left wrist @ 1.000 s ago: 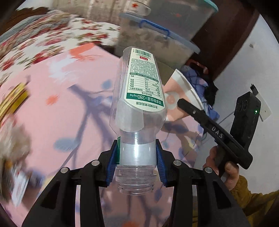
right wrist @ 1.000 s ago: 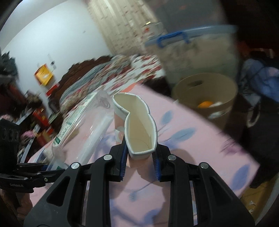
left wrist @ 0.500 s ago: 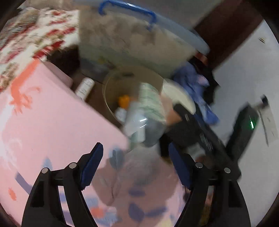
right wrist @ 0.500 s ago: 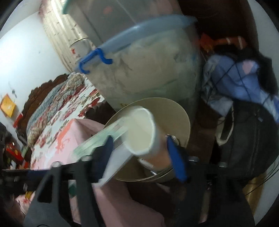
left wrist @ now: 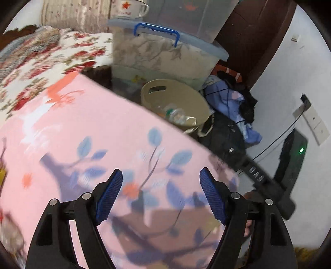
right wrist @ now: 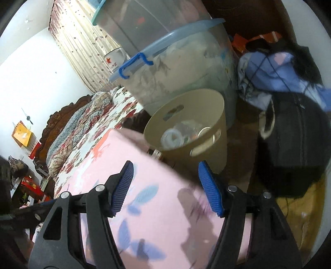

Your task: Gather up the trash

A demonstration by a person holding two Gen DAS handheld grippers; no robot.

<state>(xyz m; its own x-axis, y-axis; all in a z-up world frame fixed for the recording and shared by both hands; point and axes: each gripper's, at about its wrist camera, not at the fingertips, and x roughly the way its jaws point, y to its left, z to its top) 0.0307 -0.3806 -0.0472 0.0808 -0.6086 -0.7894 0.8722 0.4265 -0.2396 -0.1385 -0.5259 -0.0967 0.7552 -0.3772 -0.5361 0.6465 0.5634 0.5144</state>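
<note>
A beige waste bin [left wrist: 186, 97] stands on the floor just past the edge of the pink flowered table [left wrist: 99, 132]. Inside it lies a clear plastic bottle [left wrist: 178, 117] with a green band. My left gripper [left wrist: 161, 171] hovers open over the pink cloth, with nothing between its blue pads. One black finger [left wrist: 255, 175] of the right gripper shows at the right. In the right wrist view the bin [right wrist: 209, 151] holds a white paper cup [right wrist: 172, 138] and the clear bottle [right wrist: 194, 127]. My right gripper [right wrist: 165, 164] stands open and empty above the table's edge [right wrist: 157, 207].
Two stacked clear storage boxes [left wrist: 165, 55] with a blue-handled lid rise behind the bin, with a red-star mug [left wrist: 130, 9] on top. A black bag [left wrist: 223, 140] and blue clothes [left wrist: 231, 99] lie to the bin's right. A floral bedspread [left wrist: 41, 58] lies at the left.
Both grippers have opened. The bottle left the left gripper and the paper cup left the right one; both now lie in the bin. Both grippers have drawn back over the pink cloth.
</note>
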